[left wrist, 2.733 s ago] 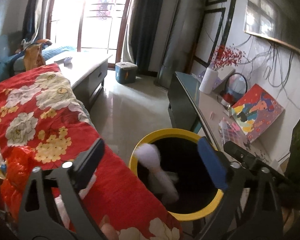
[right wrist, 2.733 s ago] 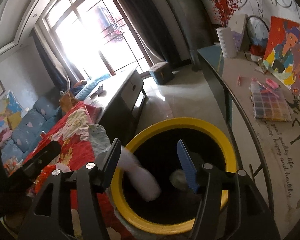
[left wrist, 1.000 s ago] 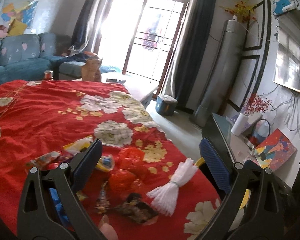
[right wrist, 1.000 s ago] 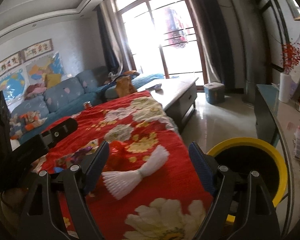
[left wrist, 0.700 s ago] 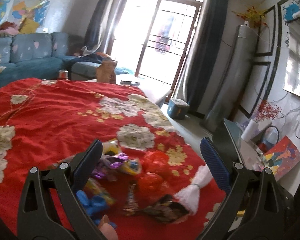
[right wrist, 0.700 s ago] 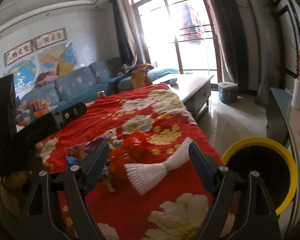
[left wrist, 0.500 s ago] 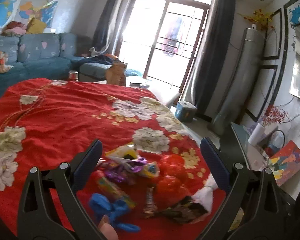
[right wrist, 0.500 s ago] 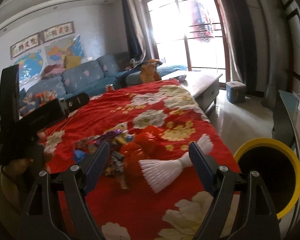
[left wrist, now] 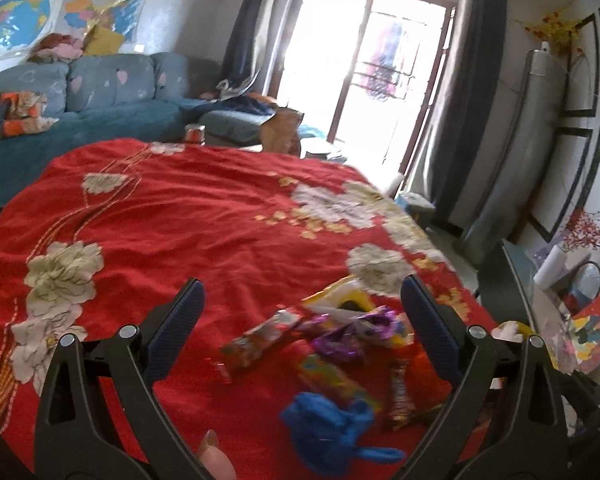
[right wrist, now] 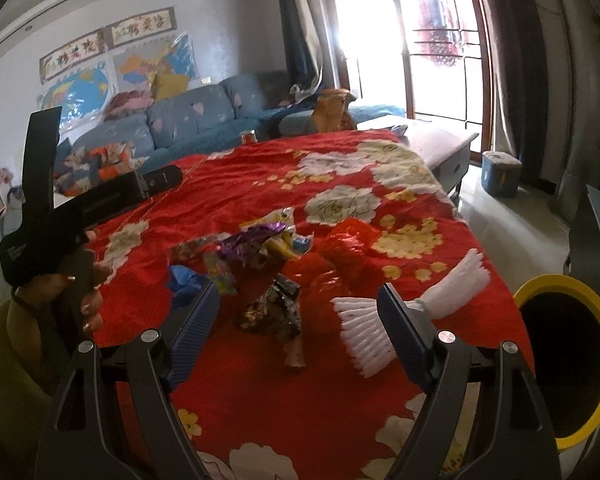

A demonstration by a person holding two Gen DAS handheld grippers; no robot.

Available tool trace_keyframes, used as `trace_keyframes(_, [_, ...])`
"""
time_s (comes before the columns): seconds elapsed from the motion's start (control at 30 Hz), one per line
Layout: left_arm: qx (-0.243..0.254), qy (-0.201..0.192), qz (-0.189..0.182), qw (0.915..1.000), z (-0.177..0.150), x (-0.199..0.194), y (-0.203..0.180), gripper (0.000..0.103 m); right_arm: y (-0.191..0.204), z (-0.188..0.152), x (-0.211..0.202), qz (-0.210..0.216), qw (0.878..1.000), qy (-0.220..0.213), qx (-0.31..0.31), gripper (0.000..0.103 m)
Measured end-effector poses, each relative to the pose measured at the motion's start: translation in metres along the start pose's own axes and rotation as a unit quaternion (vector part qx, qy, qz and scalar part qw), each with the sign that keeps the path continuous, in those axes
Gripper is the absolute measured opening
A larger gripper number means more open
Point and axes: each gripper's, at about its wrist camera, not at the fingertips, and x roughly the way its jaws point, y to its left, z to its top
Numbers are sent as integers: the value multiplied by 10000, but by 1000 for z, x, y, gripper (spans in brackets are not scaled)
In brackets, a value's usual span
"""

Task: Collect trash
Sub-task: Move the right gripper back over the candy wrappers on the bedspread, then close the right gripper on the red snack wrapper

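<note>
Trash lies in a pile on the red flowered cloth [left wrist: 204, 220]: a blue crumpled piece [left wrist: 328, 436], purple foil [left wrist: 356, 328], a striped wrapper [left wrist: 260, 344], a yellow wrapper [left wrist: 340, 300]. In the right wrist view I see a dark foil wrapper [right wrist: 276, 312], red plastic [right wrist: 340, 256] and a white tasselled bundle [right wrist: 412, 304]. My left gripper [left wrist: 300, 332] is open and empty above the pile. My right gripper [right wrist: 300, 328] is open and empty over the dark wrapper. The yellow-rimmed black bin [right wrist: 568, 360] stands at the table's right edge.
A blue sofa [left wrist: 100, 100] stands behind the table. A low cabinet [right wrist: 440, 140] and a small blue box [right wrist: 500, 172] sit near the bright window. A dark side table [left wrist: 540, 304] with a painting is on the right.
Both grippers have swung away from the bin and back over the table. The trash pile has come into view in front of them. Both stay open and empty.
</note>
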Motion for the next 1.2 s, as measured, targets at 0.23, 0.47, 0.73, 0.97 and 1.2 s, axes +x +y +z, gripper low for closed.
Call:
trace_keyframes(0.23, [-158,531,162,9983,-5,26,41,86,1,-2,18,74,9996,257,33,68])
trace_keyframes(0.47, [-240,1148,-80,9931,-17,51,65,68,0,-8,30,108,9988,472,58,53])
trace_keyframes(0.73, [-323,1487,-508,9871,-31,67,63,56,1,-13,34,154,9980,615,62,28])
trace_keyframes(0.97, [-424,1633,-729,9830,-37,71,59,34,3,-19,35,186,9976,670,14,15])
trace_keyframes(1.2, [-671,1686,-970,9786,-40,73,61,9,5,-20,33,193,9979,619,-16,12])
